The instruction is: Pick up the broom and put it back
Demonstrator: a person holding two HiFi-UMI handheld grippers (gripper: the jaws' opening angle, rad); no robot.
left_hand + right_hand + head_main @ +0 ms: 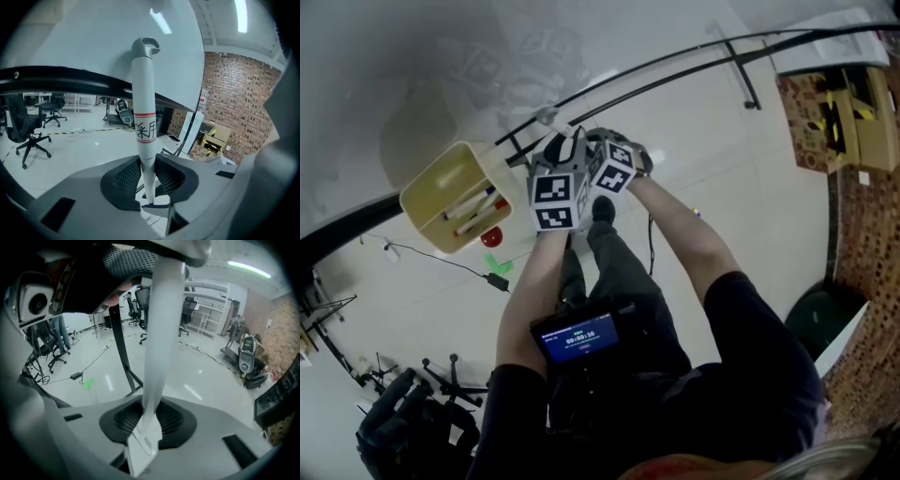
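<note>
Head view: your head camera looks steeply down from above, over your legs (pixel 619 272), to the floor (pixel 694 122).
Left gripper view: this camera sits just behind the left gripper (pixel 149 183) and looks along its jaws, across the room to the brick wall (pixel 239 103); the broom handle (pixel 143 117) stands very near the lens.
Right gripper view: this camera sits just behind the right gripper (pixel 147 420) and faces the floor and far chairs (pixel 187 310).
Shared: both gripper views show the same handle; the right one also catches the left gripper at its top edge. Head view and left gripper view share the brick wall.
</note>
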